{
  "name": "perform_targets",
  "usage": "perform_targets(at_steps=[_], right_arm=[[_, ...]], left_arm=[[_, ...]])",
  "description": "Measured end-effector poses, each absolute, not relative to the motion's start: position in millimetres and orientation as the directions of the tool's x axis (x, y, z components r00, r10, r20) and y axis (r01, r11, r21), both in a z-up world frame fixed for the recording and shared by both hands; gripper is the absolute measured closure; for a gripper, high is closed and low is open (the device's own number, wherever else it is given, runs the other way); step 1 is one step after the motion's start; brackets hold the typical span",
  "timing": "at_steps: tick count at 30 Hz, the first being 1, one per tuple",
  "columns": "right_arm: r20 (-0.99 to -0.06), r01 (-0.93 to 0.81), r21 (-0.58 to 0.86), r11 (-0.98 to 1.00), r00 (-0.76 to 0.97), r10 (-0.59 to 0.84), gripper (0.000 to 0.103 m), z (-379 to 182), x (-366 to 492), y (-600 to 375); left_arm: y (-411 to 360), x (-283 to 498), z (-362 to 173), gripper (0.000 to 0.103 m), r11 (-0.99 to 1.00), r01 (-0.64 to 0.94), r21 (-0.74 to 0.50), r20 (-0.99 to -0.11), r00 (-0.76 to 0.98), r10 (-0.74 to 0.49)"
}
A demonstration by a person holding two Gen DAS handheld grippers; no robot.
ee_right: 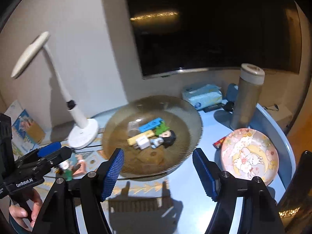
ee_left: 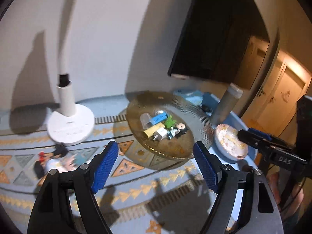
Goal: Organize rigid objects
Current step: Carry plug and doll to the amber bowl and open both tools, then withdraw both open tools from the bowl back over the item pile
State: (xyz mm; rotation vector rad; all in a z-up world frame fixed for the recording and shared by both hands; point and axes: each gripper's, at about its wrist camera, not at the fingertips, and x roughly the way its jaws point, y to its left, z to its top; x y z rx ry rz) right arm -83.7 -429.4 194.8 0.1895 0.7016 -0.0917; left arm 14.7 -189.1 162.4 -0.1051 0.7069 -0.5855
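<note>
Both claws hang empty above the near edge of the desk (ee_right: pixel 273 120); the left claw (ee_left: pixel 156 167) and the right claw (ee_right: pixel 158 172) each stand well open with nothing between the blue pads, pointing down and forward at the ribbed glass bowl (ee_right: pixel 117 124); the gathering step looks largely done, since the bowl already holds a clear cap (ee_left: pixel 146 119), a blue block (ee_left: pixel 159 117), a yellow block (ee_left: pixel 153 130), a white cube (ee_left: pixel 160 134), a green toy (ee_left: pixel 170 121) and a dark-haired figurine (ee_left: pixel 178 130), all bunched at its middle; a further small figure (ee_left: pixel 56 159) lies outside on the patterned mat (ee_left: pixel 136 185), left of the bowl and near the white lamp base (ee_left: pixel 71 125); the next move probably calls for the left claw to swing left and down over that figure; the pink plate (ee_right: pixel 249 156) sits right of the bowl.
</note>
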Motion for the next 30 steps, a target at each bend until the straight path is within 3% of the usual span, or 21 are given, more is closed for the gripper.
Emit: perform_targets(at_steps=[3, 5, 7, 10, 14, 19, 25, 30], right_arm=[[-0.62, 0.091, 0.148, 0.985, 0.785, 0.021, 0.026, 210.6, -99.8, -398.5], [-0.605, 0.064, 0.153, 0.986, 0.795, 0.042, 0.02, 215.5, -106.4, -381.0], [-0.592, 0.025, 0.152, 0.988, 0.803, 0.071, 0.019, 219.9, -115.5, -359.5], [-0.592, -0.045, 0.156, 0.987, 0.796, 0.13, 0.018, 217.5, -126.9, -322.4], [-0.624, -0.118, 0.247, 0.962, 0.74, 0.252, 0.014, 191.2, -126.9, -289.3], [-0.705, -0.088, 0.265, 0.96, 0.662, 0.256, 0.014, 129.2, -108.8, -263.5], [-0.753, -0.038, 0.184, 0.982, 0.637, 0.166, 0.014, 72.0, -83.3, -263.2], [-0.724, -0.017, 0.131, 0.991, 0.682, 0.107, 0.014, 43.9, -73.0, -268.6]], left_arm=[[-158.0, -10.5, 181.7, 0.025, 0.845, 0.453, -0.285, -0.547, 0.647, -0.531], [-136.8, -26.0, 191.4, 0.014, 0.85, 0.439, -0.29, -0.523, 0.671, -0.525], [-114.6, -41.7, 197.3, 0.001, 0.856, 0.423, -0.297, -0.494, 0.699, -0.517], [-80.7, -63.7, 194.9, 0.001, 0.887, 0.381, -0.259, -0.464, 0.757, -0.461], [-41.7, -65.8, 151.3, 0.001, 0.952, 0.248, -0.18, -0.533, 0.789, -0.306], [-9.4, -43.0, 70.9, 0.001, 0.989, 0.103, -0.104, -0.655, 0.741, -0.146], [6.9, -36.5, 26.2, 0.001, 0.997, 0.055, -0.061, -0.687, 0.722, -0.082], [-9.4, -38.0, 21.1, 0.001, 0.993, 0.114, 0.01, -0.711, 0.699, -0.074]])
